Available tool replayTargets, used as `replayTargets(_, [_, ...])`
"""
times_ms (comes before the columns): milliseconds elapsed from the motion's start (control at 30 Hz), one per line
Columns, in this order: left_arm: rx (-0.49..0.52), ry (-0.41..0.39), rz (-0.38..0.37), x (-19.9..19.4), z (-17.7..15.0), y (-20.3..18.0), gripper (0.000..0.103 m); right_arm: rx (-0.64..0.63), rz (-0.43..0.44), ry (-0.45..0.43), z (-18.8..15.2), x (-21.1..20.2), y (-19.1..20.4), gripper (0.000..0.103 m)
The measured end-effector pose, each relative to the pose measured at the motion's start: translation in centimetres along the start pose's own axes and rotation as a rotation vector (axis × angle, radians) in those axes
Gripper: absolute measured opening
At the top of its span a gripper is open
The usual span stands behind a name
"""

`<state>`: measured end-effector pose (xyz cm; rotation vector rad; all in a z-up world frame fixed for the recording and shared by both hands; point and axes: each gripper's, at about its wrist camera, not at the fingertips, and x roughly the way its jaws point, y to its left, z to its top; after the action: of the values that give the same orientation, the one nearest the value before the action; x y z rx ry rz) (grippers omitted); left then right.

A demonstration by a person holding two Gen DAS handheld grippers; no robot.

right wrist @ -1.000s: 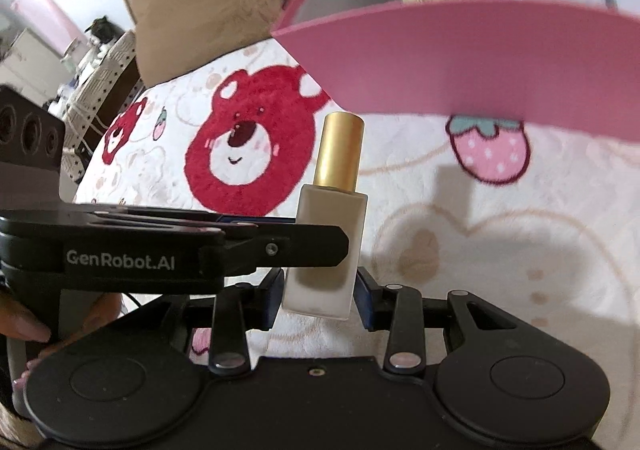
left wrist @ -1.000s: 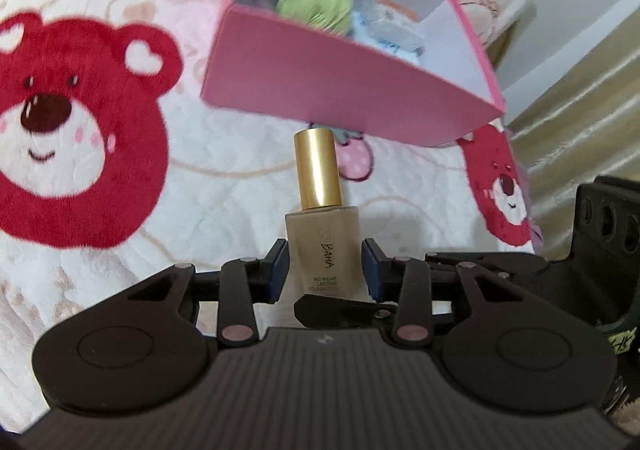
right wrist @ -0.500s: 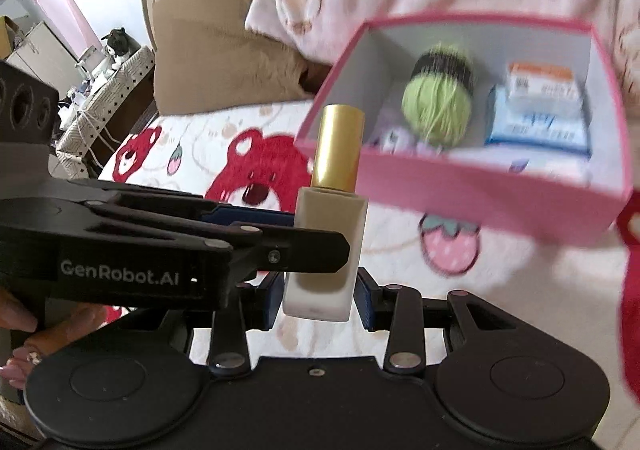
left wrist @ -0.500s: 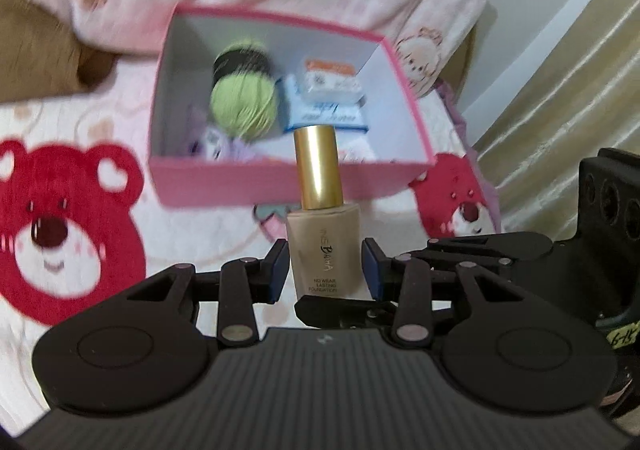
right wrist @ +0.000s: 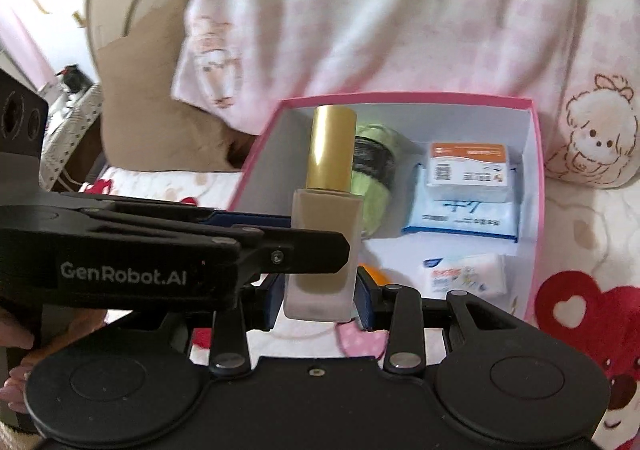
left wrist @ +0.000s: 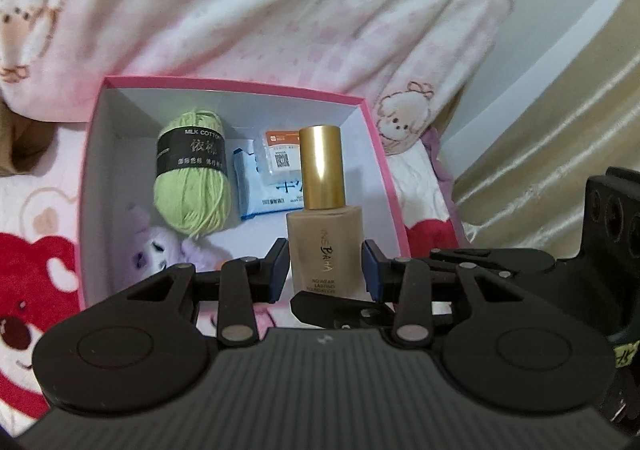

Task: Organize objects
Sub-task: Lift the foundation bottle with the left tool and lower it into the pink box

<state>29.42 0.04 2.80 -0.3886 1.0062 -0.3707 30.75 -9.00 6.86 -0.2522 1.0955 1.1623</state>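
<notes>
Both grippers, left [left wrist: 325,265] and right [right wrist: 319,296], grip the upright bottle [left wrist: 325,246] at its base, jaws narrow, above the pink box [left wrist: 382,153].

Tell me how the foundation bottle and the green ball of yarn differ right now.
The foundation bottle stands upright, gripped in the air by both grippers; the yarn lies loose inside the pink box. The bottle is hard, beige, gold-capped; the yarn is soft, green, with a black band. Both carry printed lettering.
</notes>
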Motion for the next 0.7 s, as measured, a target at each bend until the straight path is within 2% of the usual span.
replayTargets(233, [-0.086, 0.071, 0.027, 6.0, 2.3, 2.9, 0.038, 0.086, -0.015, 0.096, 2.3, 5.6, -3.5, 0.041])
replayTargets(433, [-0.155, 0.106, 0.047, 9.6, 2.8, 5.2, 0.038, 0.142, -0.015, 0.16, 3.0, 9.3, -5.2, 0.041])
replayTargets(600, [-0.193, 0.126, 0.078, 11.1, 2.8, 6.7, 0.038, 0.147, -0.02, 0.2, 3.3, 11.9, -5.2, 0.041])
replayTargets(700, [-0.202, 0.109, 0.107, 10.7, 2.6, 7.6, 0.038, 0.117, -0.01, 0.21, 3.6, 13.0, -4.1, 0.041])
